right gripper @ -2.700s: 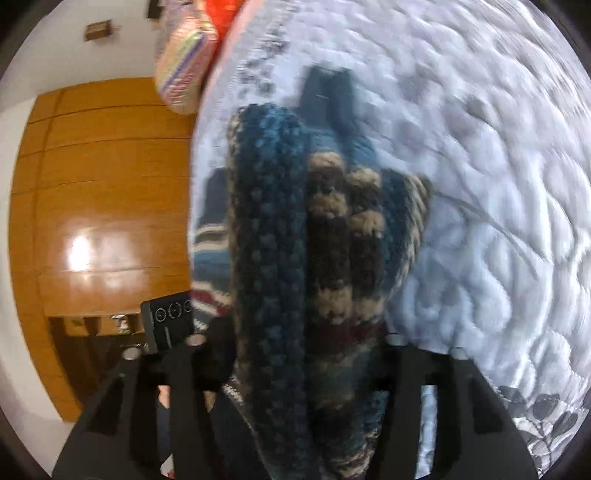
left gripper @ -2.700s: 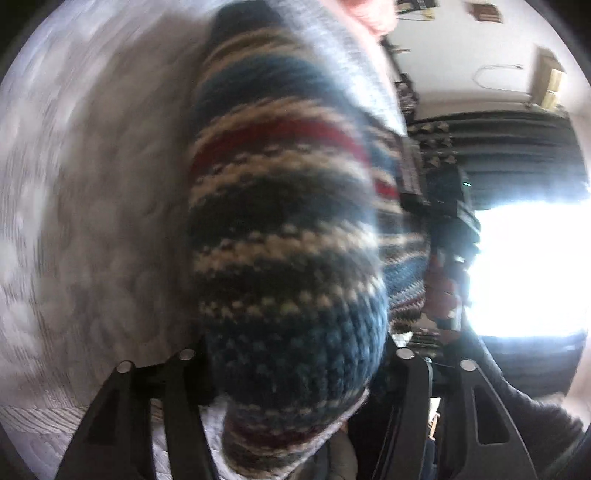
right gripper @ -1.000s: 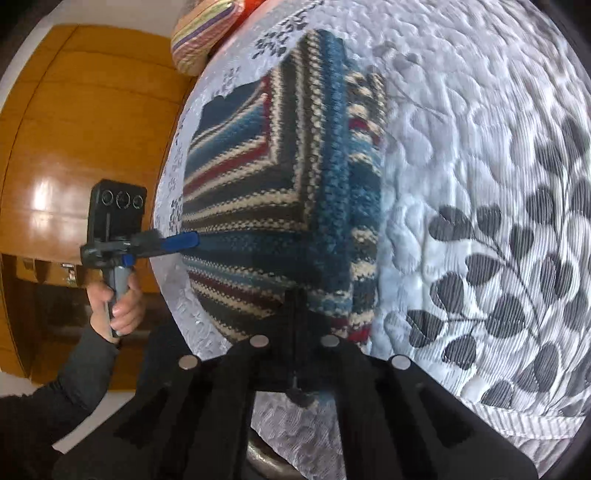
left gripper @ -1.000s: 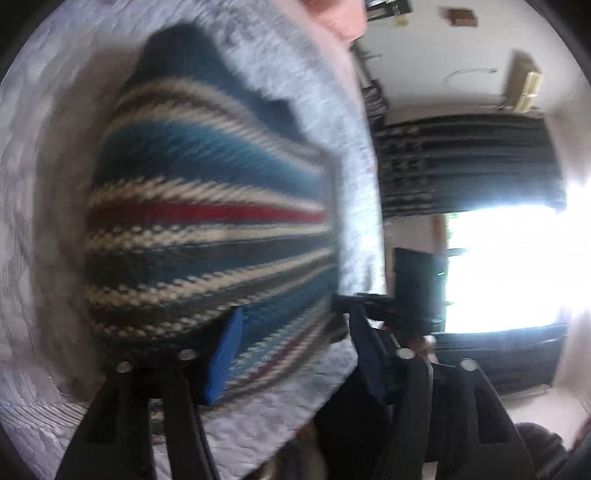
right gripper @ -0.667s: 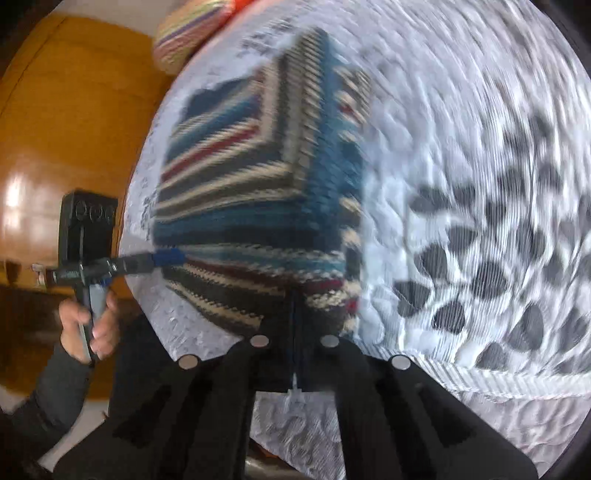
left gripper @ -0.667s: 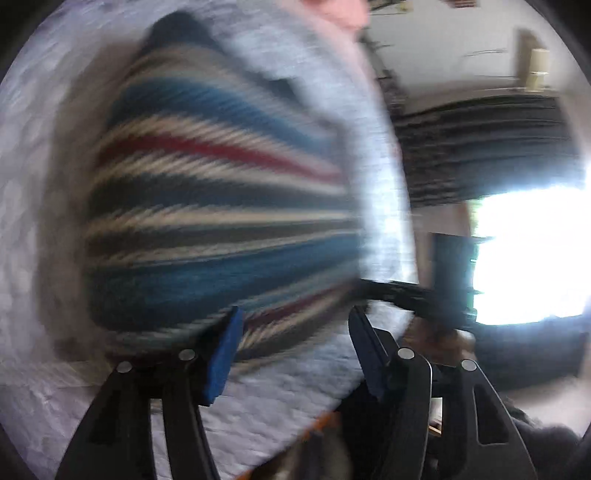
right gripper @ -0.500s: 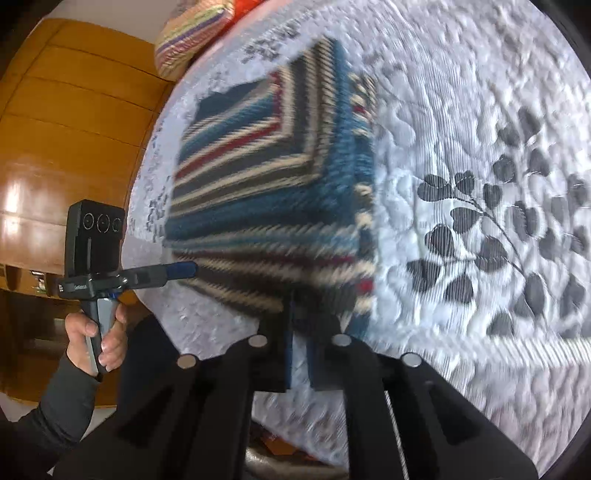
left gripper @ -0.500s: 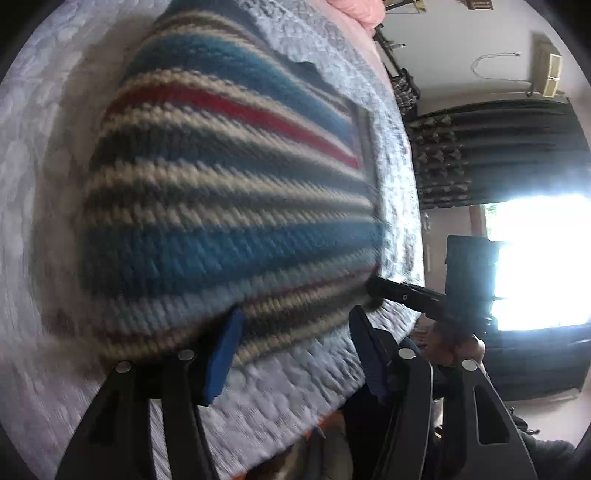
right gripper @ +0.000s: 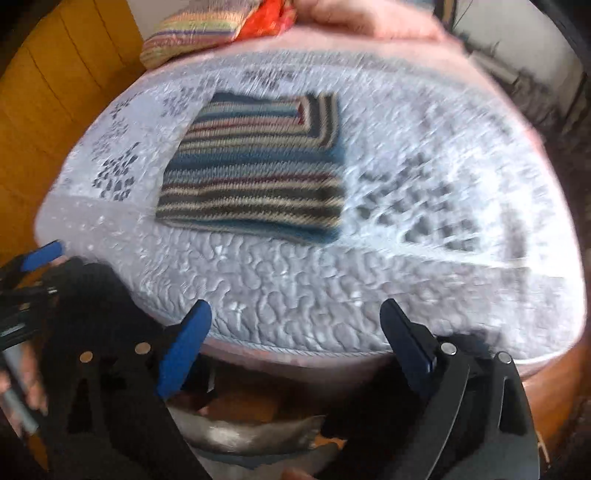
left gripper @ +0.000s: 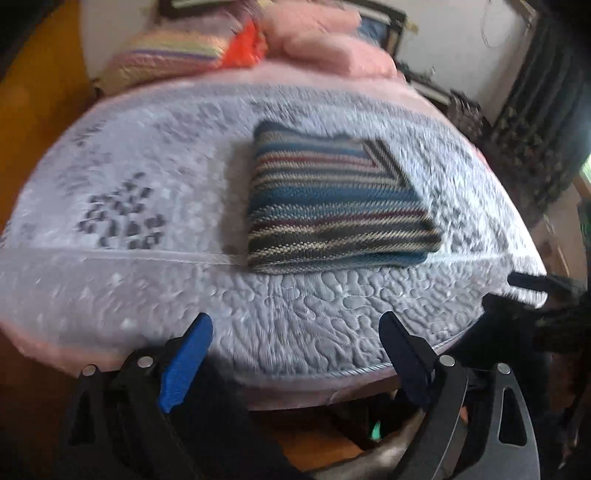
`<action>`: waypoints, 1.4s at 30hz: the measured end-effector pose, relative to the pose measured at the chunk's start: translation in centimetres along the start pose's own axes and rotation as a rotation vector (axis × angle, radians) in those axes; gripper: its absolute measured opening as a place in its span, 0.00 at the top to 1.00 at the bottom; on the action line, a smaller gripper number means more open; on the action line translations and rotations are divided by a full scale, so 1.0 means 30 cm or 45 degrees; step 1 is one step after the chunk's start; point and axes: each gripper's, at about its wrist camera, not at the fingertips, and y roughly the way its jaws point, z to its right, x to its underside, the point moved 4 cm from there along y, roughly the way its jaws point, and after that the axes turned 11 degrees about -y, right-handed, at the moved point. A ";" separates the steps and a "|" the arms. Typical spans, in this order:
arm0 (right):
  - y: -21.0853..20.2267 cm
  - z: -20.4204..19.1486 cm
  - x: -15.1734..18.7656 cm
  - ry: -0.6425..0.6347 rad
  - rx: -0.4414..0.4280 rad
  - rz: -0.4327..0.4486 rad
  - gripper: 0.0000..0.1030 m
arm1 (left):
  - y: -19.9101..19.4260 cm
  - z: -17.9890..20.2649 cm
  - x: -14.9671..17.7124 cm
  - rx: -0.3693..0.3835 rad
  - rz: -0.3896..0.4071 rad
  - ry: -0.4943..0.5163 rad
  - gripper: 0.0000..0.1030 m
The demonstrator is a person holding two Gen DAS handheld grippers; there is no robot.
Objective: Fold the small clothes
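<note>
Your left gripper (left gripper: 295,350) and right gripper (right gripper: 295,339) gape wide, holding nothing; ahead of both, the striped knit (left gripper: 332,206) lies folded square, seemingly finished.

Nothing readable here, honestly. No words, brand names, labels, numbers or signs come through in either wrist view; both are motion-blurred. The folded striped knit (left gripper: 332,206) on the bed carries plain bands of colour, with no tag or print showing. The quilted bedspread (left gripper: 303,306) has dark marks at its far-left part and near the right edge, but those are leaf and flower patterns, not letters. The framed things on the far wall (left gripper: 376,22) are too blurred to tell whether they carry any text. The blue pads (left gripper: 184,365) on the claws carry no marking I can make out either.
</note>
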 end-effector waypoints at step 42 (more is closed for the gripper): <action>-0.668 -0.081 -0.019 -0.014 0.253 0.376 0.04 | -0.517 0.196 -0.015 0.010 0.172 0.107 0.11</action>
